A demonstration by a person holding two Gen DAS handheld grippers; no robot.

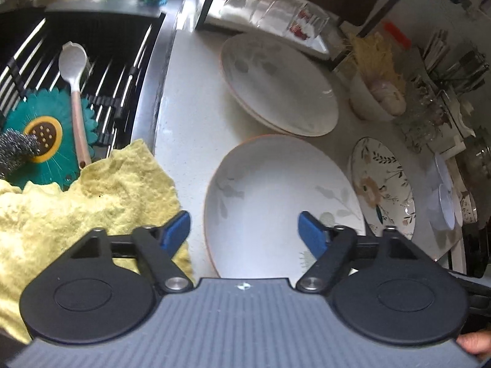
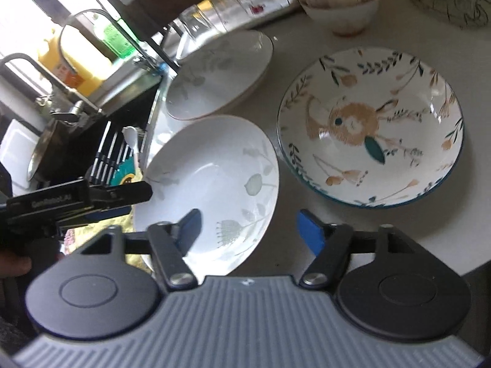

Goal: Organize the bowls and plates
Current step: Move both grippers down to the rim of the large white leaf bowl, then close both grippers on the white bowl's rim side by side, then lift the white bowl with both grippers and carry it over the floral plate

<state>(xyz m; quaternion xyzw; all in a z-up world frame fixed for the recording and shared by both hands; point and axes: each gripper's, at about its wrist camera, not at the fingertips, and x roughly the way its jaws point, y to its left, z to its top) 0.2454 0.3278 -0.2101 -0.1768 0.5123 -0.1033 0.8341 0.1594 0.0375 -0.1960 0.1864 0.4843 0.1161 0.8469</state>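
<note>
I am holding the left claw (image 1: 244, 231) released, fingers spread wide and gripping nothing, hovering over the near white plate (image 1: 276, 202) that is lying flat on the tabletop (image 1: 187, 116). The right claw (image 2: 248, 231) is likewise released and empty, hanging over the same plate's near rim, with the rabbit-patterned bowl (image 2: 371, 128) sitting just beside that plate on the right. Beyond the near plate, a stack of two matching white plates (image 1: 277, 84) is resting by the glasses (image 1: 276, 9); a small bowl (image 1: 373, 101) holding pale round items is standing further right. My judgement is that the step in hand is picking up the near plate to join it to the stack. To do this well, I should be lowering one claw to the plate's rim, placing one finger over the lip and one under it, then closing firmly before lifting. The glazed surface will probably be slippery, so the grip should be sitting well onto the rim, not on its very edge. The yellow cloth (image 1: 86, 202) is lying close to the plate's left side beside the sink (image 1: 92, 61), so an approach from the near rim looks cleaner. Only one claw should be working the plate; the other should be keeping clear.
</note>
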